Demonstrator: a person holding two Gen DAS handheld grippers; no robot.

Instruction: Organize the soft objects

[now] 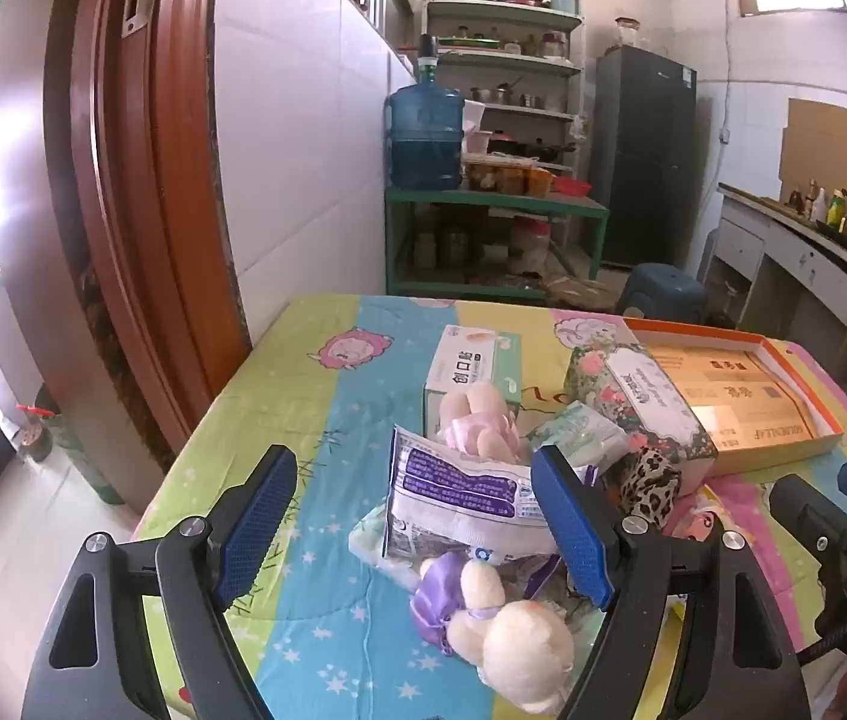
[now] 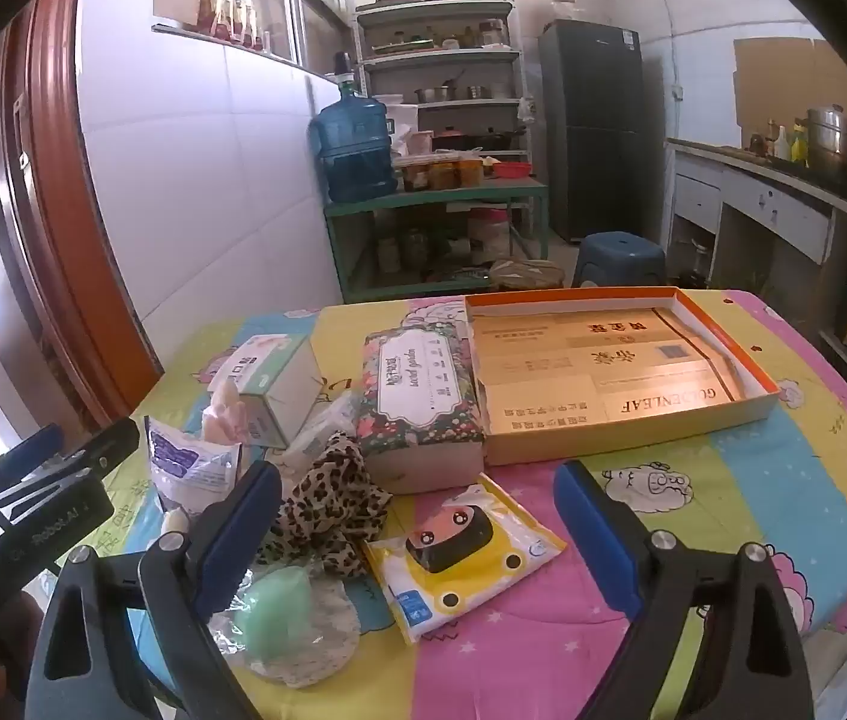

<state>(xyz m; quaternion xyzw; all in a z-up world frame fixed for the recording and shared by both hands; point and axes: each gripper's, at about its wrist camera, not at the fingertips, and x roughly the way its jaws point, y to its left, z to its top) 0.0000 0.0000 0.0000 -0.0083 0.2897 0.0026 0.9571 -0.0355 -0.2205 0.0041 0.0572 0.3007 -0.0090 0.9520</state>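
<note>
Soft things lie in a heap on the cartoon-print table. In the left wrist view my left gripper [image 1: 417,528] is open above a cream plush toy with a purple bow [image 1: 507,630] and a purple-and-white packet [image 1: 459,498]; a pink plush [image 1: 477,426] lies behind. In the right wrist view my right gripper [image 2: 417,534] is open over a yellow wipes pack [image 2: 459,552]. A leopard-print cloth [image 2: 327,510] and a green soft item in clear wrap [image 2: 285,618] lie by its left finger. A floral tissue pack [image 2: 423,402] lies beside an open orange-rimmed box [image 2: 747,414].
A small white-and-green carton [image 2: 279,384] stands at the left of the heap. The other gripper [image 1: 843,516] shows at the right edge of the left wrist view. Beyond the table are a blue stool [image 2: 618,255], green shelves, a water jug and a fridge.
</note>
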